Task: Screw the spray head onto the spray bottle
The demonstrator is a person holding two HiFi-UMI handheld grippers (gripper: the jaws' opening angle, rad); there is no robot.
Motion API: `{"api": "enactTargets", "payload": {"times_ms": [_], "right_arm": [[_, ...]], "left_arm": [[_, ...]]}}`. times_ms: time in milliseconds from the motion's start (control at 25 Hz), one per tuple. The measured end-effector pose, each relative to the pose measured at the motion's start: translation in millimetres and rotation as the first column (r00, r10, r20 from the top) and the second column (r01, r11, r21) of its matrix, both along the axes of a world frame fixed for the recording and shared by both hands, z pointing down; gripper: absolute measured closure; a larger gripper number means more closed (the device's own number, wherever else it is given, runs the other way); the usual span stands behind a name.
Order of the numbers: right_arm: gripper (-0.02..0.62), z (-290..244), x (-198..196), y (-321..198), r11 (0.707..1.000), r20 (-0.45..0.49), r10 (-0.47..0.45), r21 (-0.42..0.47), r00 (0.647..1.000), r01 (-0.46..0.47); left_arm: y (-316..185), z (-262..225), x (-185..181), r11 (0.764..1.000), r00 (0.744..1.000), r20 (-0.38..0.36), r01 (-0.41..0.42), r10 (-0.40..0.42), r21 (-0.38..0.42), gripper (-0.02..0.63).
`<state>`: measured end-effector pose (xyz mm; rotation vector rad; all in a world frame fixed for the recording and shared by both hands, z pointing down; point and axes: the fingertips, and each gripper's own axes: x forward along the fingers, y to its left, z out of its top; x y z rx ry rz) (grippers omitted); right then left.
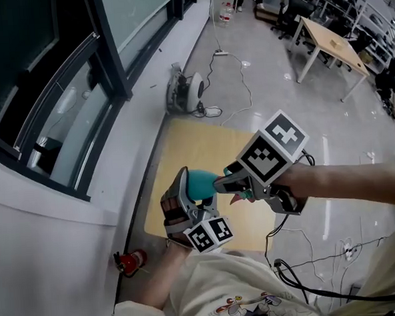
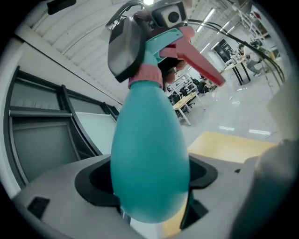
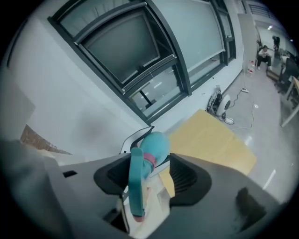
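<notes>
The left claw point(image 1: 187, 200) clenches the teal bottle point(image 2: 149, 154) by its body. The right claw point(image 3: 154, 175) stands released, jaws apart around the spray head point(image 3: 136, 182) on the bottle's neck.

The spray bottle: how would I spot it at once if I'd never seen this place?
Find the yellow mat on the floor beside the dark-framed window wall. Above its near edge, the left gripper clamps the spray bottle, with the right gripper at its top. It is the only teal, egg-shaped thing there, and its spray head has a pink collar and a pink trigger.
</notes>
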<state>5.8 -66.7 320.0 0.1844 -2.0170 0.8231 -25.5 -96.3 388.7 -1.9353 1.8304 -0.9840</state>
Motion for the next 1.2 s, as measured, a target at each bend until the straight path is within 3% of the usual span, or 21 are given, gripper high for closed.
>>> {"api": "enactTargets", "payload": {"times_ms": [160, 320, 400, 480, 600, 680, 760, 840, 960, 1000, 1040, 1080, 1200], "right_arm": [[0.343, -14.4, -0.9, -3.6, 0.999, 0.047, -0.028, 0.029, 0.998, 0.027], [0.337, -33.0, -1.4, 1.7, 0.984, 0.058, -0.146, 0.110, 0.988, 0.139], [0.337, -39.6, 2.2, 0.0, 0.952, 0.033, -0.237, 0.206, 0.971, 0.226], [0.337, -45.2, 7.3, -4.0, 0.873, -0.015, -0.360, 0.347, 0.933, 0.343], [0.339, -52.3, 10.6, -4.7, 0.681, -0.102, -0.552, 0.517, 0.827, 0.519], [0.339, -52.2, 9.8, -2.5, 0.529, -0.169, -0.654, 0.594, 0.737, 0.606], [0.339, -47.5, 10.5, -0.8, 0.335, -0.271, -0.729, 0.659, 0.629, 0.673], [0.339, -39.3, 12.5, -0.3, 0.116, -0.404, -0.761, 0.686, 0.509, 0.718], [0.339, -22.0, 14.3, -1.9, -0.228, -0.609, -0.728, 0.648, 0.315, 0.727], [0.339, -15.3, 13.7, -1.7, -0.320, -0.657, -0.708, 0.626, 0.261, 0.711], [0.339, -8.3, 12.6, -0.6, -0.387, -0.688, -0.692, 0.608, 0.217, 0.693], [0.339, -0.8, 11.7, 1.3, -0.434, -0.707, -0.683, 0.594, 0.183, 0.678], [0.342, 20.9, 10.3, 7.5, -0.526, -0.742, -0.662, 0.560, 0.105, 0.640]], "left_arm": [[-3.2, 8.9, -2.4, 0.999, 0.998, -0.058, -0.015, 0.013, -0.036, 0.189], [-4.8, 23.7, -11.0, 0.993, 0.992, -0.123, -0.054, 0.042, -0.101, 0.189], [-5.2, 29.8, -12.5, 0.986, 0.986, -0.147, -0.101, 0.081, -0.130, 0.189], [-4.1, 36.5, -11.2, 0.971, 0.972, -0.185, -0.174, 0.143, -0.164, 0.189], [-2.5, 42.5, -14.5, 0.942, 0.948, -0.228, -0.271, 0.224, -0.198, 0.189], [-1.0, 42.4, -18.3, 0.923, 0.931, -0.249, -0.321, 0.267, -0.211, 0.189], [1.6, 42.0, -15.8, 0.890, 0.903, -0.278, -0.394, 0.328, -0.229, 0.189], [5.3, 42.4, -8.3, 0.844, 0.867, -0.296, -0.475, 0.400, -0.250, 0.189], [12.1, 48.2, 4.7, 0.764, 0.811, -0.299, -0.579, 0.503, -0.284, 0.189], [14.4, 52.4, 8.9, 0.736, 0.792, -0.295, -0.607, 0.534, -0.299, 0.189], [16.6, 57.7, 12.7, 0.708, 0.774, -0.291, -0.632, 0.562, -0.315, 0.189], [18.6, 63.8, 16.0, 0.681, 0.757, -0.291, -0.653, 0.584, -0.331, 0.189], [21.9, 80.6, 24.3, 0.620, 0.721, -0.307, -0.691, 0.621, -0.371, 0.189]]}}
